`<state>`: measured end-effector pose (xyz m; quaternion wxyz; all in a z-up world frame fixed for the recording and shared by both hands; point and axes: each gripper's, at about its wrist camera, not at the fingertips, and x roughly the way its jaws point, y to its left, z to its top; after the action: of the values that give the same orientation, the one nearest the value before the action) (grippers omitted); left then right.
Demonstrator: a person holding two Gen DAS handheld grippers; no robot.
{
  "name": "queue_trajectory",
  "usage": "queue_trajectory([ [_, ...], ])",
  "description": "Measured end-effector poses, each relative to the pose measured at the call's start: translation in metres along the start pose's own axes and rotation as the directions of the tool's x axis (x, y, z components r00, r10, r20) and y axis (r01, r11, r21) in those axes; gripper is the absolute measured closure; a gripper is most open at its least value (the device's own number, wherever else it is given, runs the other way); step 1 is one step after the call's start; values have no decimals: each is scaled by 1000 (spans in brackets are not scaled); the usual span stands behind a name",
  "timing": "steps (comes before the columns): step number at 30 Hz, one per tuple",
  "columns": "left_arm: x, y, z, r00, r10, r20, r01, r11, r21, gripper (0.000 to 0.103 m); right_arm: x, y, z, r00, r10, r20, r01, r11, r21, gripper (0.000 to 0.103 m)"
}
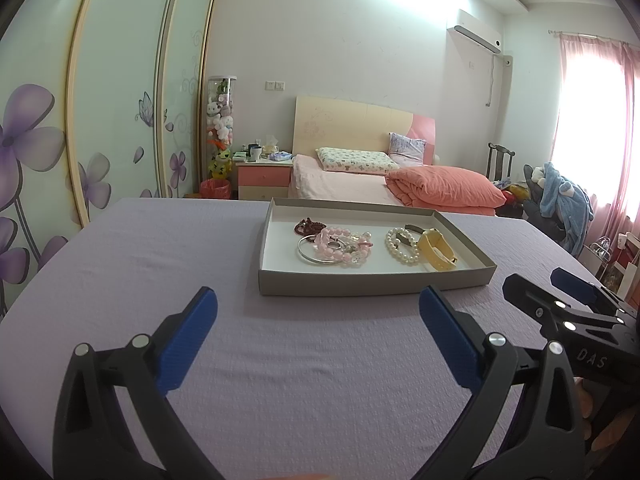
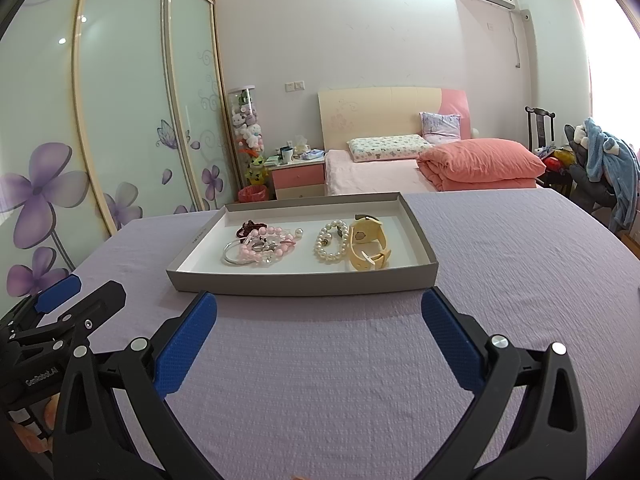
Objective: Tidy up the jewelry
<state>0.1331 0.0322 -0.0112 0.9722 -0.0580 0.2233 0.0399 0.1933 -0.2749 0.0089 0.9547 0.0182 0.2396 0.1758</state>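
A shallow grey tray [image 1: 360, 286] [image 2: 300, 282] stands on a lilac-covered table. In it lie a dark red bead string [image 1: 308, 226] [image 2: 250, 227], a silver bangle [image 1: 316, 255] [image 2: 234, 256], a tangle of pink bead bracelets [image 1: 344, 246] [image 2: 266, 248], a pearl bracelet [image 1: 402, 246] [image 2: 330, 246] and a yellow watch [image 1: 438, 250] [image 2: 368, 246]. My left gripper [image 1: 318, 336] is open and empty, short of the tray's near left corner. My right gripper [image 2: 320, 338] is open and empty, just short of the tray's near wall. Each gripper shows at the edge of the other's view.
The lilac tablecloth [image 1: 280, 380] [image 2: 520, 280] spreads around the tray. Behind the table stand a bed [image 1: 360, 184] with a pink quilt, a nightstand [image 2: 298, 178], a flowered sliding wardrobe [image 2: 120, 120] at left and a chair with clothes [image 2: 608, 168] at right.
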Motion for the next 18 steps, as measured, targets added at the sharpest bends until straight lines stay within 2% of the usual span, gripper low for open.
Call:
queue_trajectory([
  [18, 0, -1, 2, 1000, 4, 8, -4, 1000, 3, 4, -1, -2, 0, 1000, 1, 3, -1, 1000, -2, 2],
])
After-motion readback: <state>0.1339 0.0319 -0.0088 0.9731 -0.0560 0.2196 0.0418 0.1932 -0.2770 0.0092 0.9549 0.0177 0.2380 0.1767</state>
